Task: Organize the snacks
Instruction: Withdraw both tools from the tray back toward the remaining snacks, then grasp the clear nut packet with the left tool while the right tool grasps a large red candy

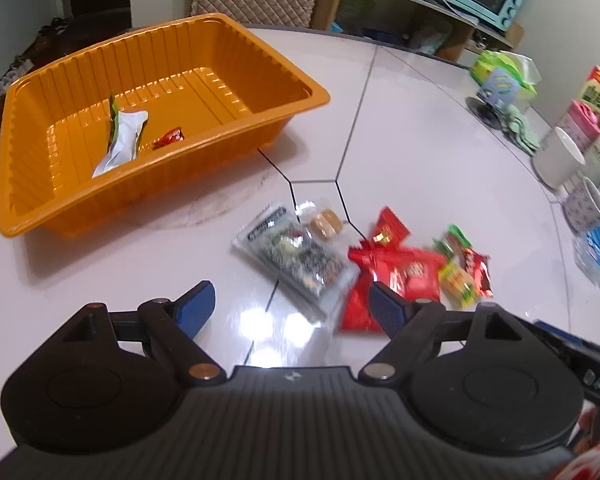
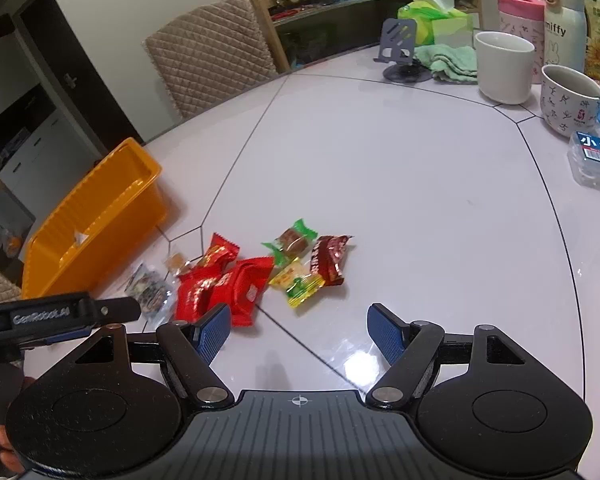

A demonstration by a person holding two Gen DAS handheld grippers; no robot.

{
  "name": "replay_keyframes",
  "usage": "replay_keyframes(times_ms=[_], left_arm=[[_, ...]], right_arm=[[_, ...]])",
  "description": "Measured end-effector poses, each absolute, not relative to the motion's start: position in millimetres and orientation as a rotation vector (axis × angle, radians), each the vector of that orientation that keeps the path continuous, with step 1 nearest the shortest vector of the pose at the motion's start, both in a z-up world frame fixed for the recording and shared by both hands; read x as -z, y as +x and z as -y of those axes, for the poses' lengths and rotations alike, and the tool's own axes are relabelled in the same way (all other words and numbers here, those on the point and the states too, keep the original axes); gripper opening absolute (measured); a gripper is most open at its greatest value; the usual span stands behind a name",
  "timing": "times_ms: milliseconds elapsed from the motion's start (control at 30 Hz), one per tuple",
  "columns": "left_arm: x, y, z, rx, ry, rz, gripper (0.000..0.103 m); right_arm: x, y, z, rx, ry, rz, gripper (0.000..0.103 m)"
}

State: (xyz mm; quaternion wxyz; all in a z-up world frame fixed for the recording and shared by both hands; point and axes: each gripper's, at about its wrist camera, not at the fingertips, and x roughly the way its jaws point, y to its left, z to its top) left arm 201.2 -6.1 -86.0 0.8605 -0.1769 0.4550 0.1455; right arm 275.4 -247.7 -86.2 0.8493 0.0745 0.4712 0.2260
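Note:
An orange tray (image 1: 312,92) (image 2: 100,200) sits on the white table and holds a silver-green packet (image 1: 122,142) and a small red candy (image 1: 169,138). A pile of snacks lies to its right: a clear dark-printed packet (image 1: 296,260) (image 2: 150,290), a small biscuit packet (image 1: 324,222), red packets (image 1: 396,272) (image 2: 224,284), a yellow candy (image 1: 458,282) (image 2: 300,284), a dark red bar (image 2: 330,258) and a green-wrapped sweet (image 2: 292,238). My left gripper (image 1: 292,306) hangs open just short of the clear packet, with nothing between its fingers. My right gripper (image 2: 300,330) is open and empty in front of the yellow candy.
Two cups (image 2: 502,66) (image 2: 568,98), a white bottle (image 2: 564,20), a pink tumbler (image 2: 518,20), a green cloth (image 2: 448,62), a phone stand (image 2: 398,46) and a clear box (image 2: 594,164) crowd the table's far right. A quilted chair (image 2: 208,60) stands behind the table.

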Motion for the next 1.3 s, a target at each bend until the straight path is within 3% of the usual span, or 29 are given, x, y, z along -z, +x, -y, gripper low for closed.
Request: replay_keyframes(times_ms=[433, 933, 1100, 1267, 1300], left_arm=[[114.4, 246.3, -3.1, -0.37, -0.363, -0.999, 0.083], [107.9, 223.0, -16.1, -0.311, -0.261, -1.013, 0.082], [104.0, 228.3, -9.4, -0.263, -0.194, -1.0, 0.067], [108.9, 244.9, -5.7, -0.247, -0.191, -1.011, 0.065], [111.1, 247.4, -4.6, -0.247, -0.18, -1.019, 0.06]], right_arm=[[91.6, 290.0, 250.9, -0.453, 0.173, -1.001, 0.075], [94.3, 287.8, 224.7, -0.533, 0.159, -1.005, 0.075], [96.8, 287.3, 221.4, -0.535, 0.162, -1.011, 0.075], [97.5, 286.9, 220.1, -0.531, 0.158, -1.004, 0.075], [97.4, 286.9, 220.1, -0.529, 0.157, -1.004, 0.075]])
